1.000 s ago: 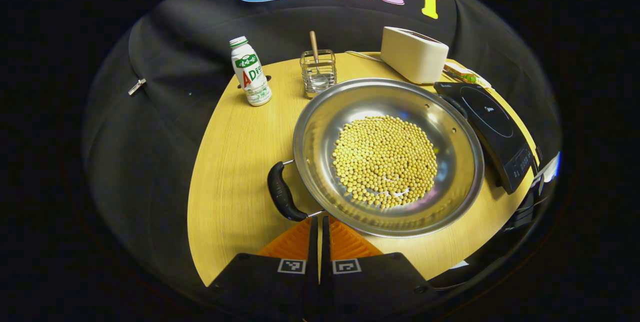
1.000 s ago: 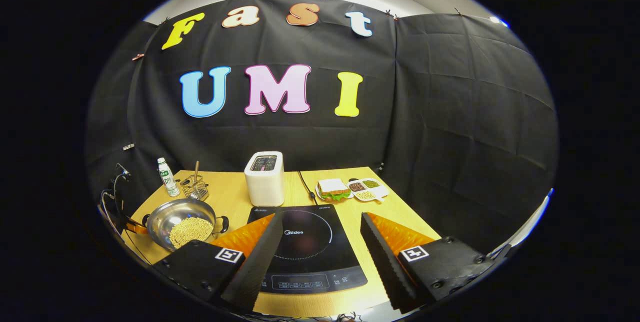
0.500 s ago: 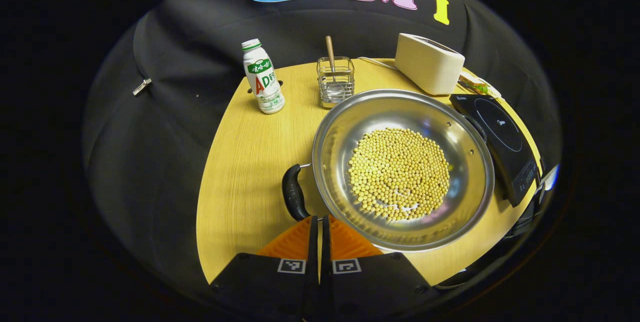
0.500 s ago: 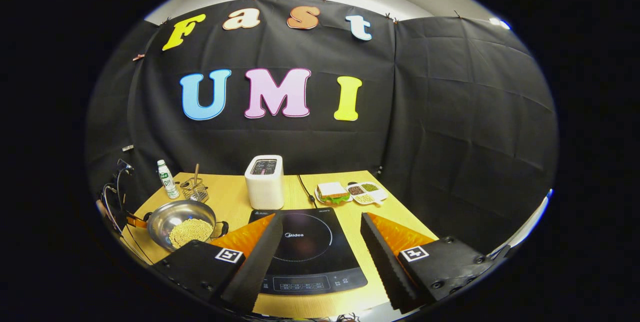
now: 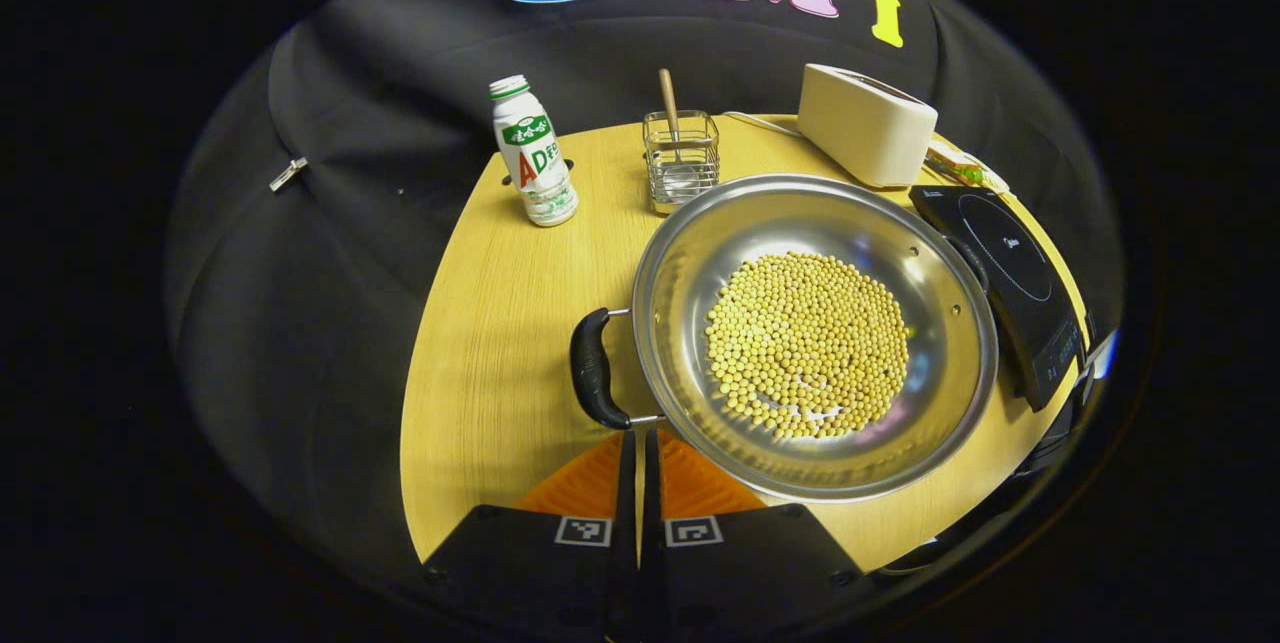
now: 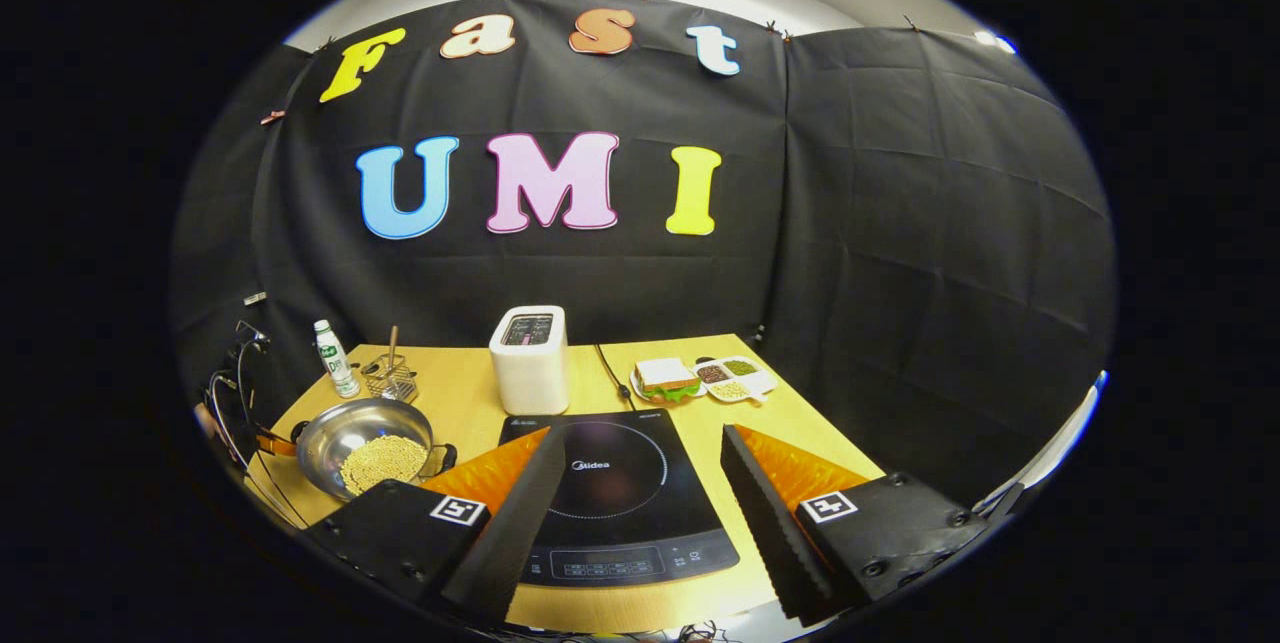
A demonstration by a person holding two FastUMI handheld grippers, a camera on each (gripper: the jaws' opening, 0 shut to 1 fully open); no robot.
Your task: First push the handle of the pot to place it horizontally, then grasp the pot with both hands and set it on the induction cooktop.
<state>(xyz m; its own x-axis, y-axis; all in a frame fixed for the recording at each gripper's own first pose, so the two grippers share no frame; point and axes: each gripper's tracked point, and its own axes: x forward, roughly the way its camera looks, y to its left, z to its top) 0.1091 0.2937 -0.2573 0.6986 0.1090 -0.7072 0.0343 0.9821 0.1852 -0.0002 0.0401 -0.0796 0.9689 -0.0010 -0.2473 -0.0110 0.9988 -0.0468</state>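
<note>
One shiny pot (image 5: 815,338) full of little yellow beans (image 5: 808,343) sits on the yellow table (image 5: 500,323), just beside one black induction cooktop (image 5: 1005,273), and it has two black handles, one near handle (image 5: 592,381) and one far handle (image 5: 968,261). The left tool (image 5: 638,443) has its two fingers together, right by the near handle, and the right tool (image 6: 640,503) has its two fingers wide apart above the cooktop. Farther back stand one bottle (image 5: 535,165), one wire basket (image 5: 681,159) with one stick in it, one toaster (image 5: 866,123), one sandwich (image 6: 665,379) and one snack dish (image 6: 738,379).
</note>
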